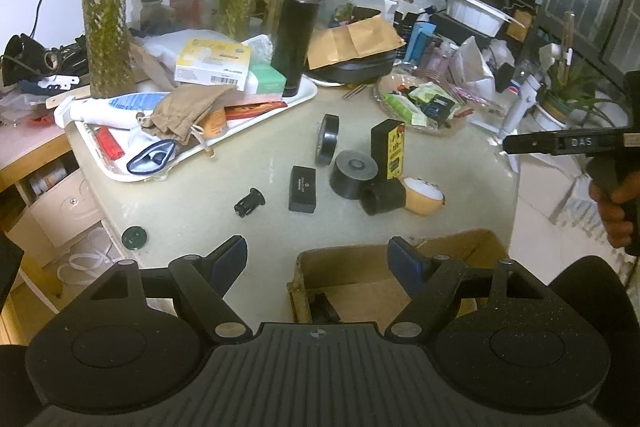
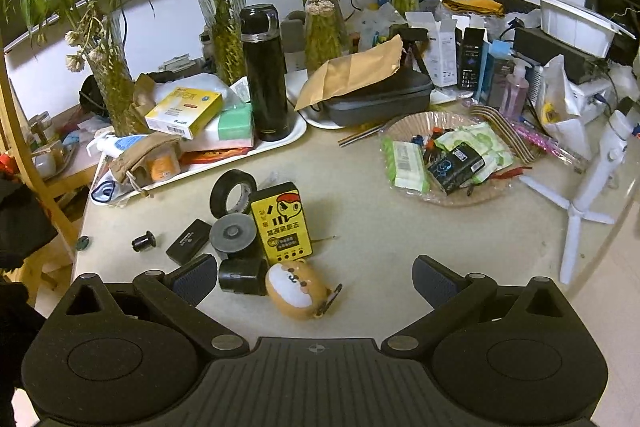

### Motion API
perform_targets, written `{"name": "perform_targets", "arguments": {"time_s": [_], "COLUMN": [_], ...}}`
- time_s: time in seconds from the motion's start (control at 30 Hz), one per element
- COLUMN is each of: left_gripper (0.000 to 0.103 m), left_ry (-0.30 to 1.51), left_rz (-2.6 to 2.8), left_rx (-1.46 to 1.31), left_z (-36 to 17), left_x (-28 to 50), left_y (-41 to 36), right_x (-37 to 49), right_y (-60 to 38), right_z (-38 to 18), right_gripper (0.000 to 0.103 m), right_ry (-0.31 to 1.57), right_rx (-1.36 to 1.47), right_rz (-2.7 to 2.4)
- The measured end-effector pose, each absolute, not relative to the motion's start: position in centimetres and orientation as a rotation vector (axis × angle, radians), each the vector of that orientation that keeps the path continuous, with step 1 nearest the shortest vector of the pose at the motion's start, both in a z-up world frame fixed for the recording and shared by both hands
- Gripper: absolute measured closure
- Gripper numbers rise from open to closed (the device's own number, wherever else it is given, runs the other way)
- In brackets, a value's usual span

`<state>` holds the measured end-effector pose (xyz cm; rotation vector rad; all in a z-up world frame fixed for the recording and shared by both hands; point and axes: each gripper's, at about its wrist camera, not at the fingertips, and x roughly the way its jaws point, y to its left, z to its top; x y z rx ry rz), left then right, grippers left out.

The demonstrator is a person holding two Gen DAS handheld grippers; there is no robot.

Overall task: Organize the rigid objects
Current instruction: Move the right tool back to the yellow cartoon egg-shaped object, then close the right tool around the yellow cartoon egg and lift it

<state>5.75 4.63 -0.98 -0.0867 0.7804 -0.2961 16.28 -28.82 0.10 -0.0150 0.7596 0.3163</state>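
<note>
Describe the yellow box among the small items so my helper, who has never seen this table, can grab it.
Start at the tall black flask on the white tray, then come forward to the loose cluster on the table. The yellow box stands upright there, behind the tan plush toy; its neighbours are black or grey, and only it has a cartoon face.

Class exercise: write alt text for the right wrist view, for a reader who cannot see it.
The open right gripper hovers empty over a cluttered table, just above a small cluster: a yellow box, a roll of black tape, black cylinders and a round orange plush toy. Behind stand a black thermos, vases of bamboo and a tray of boxes.
</note>
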Motion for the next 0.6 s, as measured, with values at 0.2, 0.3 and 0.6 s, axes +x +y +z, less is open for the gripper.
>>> {"name": "perform_targets", "arguments": {"time_s": [0.2,0.3,0.6], "left_gripper": [0.026,0.026,0.026], "left_ry": [0.801,0.807,0.801], "left_rz": [-0.306,-0.314,-0.338], "left_rx": [-0.059,-0.062,-0.023], "left_z": [-1.0,-1.0,-1.1], "left_x": [6.1,6.3,6.7], "left_y": [4.2,4.3,3.7], "right_x": [16.9,17.3,18.3], "right_y": [-28.7,-28.3,-26.4], "right_z": [-0.9,-1.6,-4.4], "right_gripper": [0.000,0.000,0.009], "right_ry": [0.752,0.758,0.795], "right_rx": [-0.047,-0.085,-0.221], "right_rz": [0.363,0.374,0.464]}}
